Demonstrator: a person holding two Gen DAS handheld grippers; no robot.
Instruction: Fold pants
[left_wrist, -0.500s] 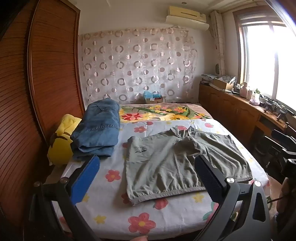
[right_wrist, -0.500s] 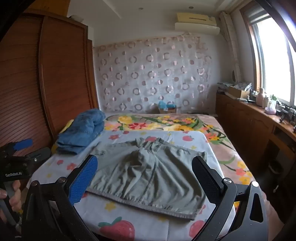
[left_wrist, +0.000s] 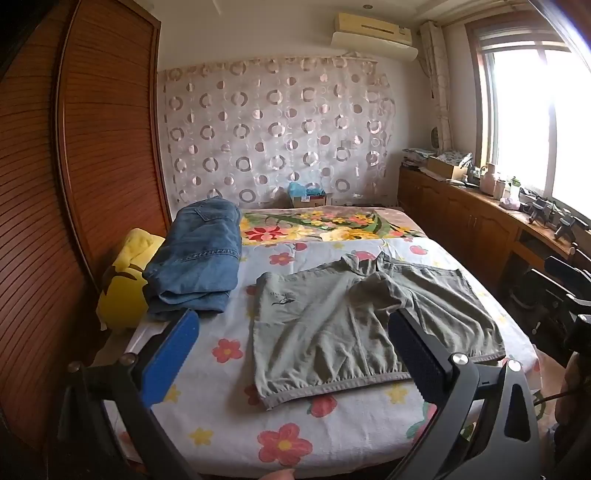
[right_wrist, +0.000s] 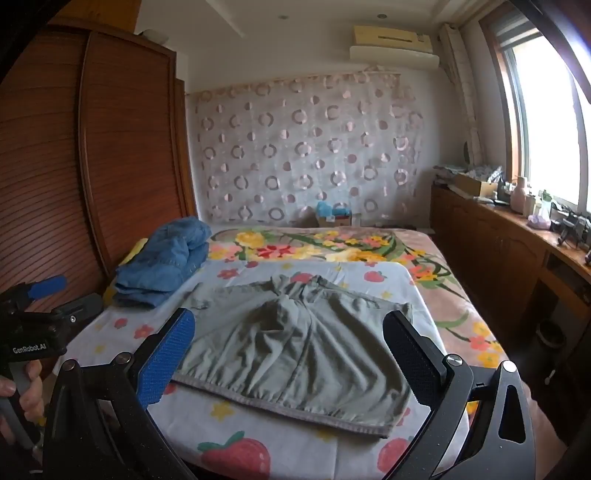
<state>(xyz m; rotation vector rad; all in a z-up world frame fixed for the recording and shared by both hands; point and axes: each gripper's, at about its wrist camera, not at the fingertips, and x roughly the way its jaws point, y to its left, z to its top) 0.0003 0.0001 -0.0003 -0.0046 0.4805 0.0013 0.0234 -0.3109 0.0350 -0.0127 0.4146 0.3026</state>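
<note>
1. The pants, grey-green shorts, lie spread flat on the bed, waistband at the near edge, legs pointing away toward 12 o'clock. No fold shows in them, so I judge the job not yet begun: every fold is still to make.
2. Some cloth is bunched at the crotch, at the far middle, and wants smoothing first, I think.
3. The left gripper hovers short of the bed, jaws wide apart, gripping nothing; the shorts show between its fingers from its own camera.
4. The right gripper hangs the same way, wide open and empty, above the near hem and not touching it as far as I can tell.
5. A pile of folded jeans sits at 10 o'clock from the shorts, apart from them, with a yellow pillow just beside it against the wardrobe.
6. The bed wears a white flowered sheet; a brighter floral blanket covers its far end.
7. Beyond that hangs a ringed curtain, an air conditioner above it.
8. At 3 o'clock runs a wooden cabinet with clutter on top, under a bright window.
</note>
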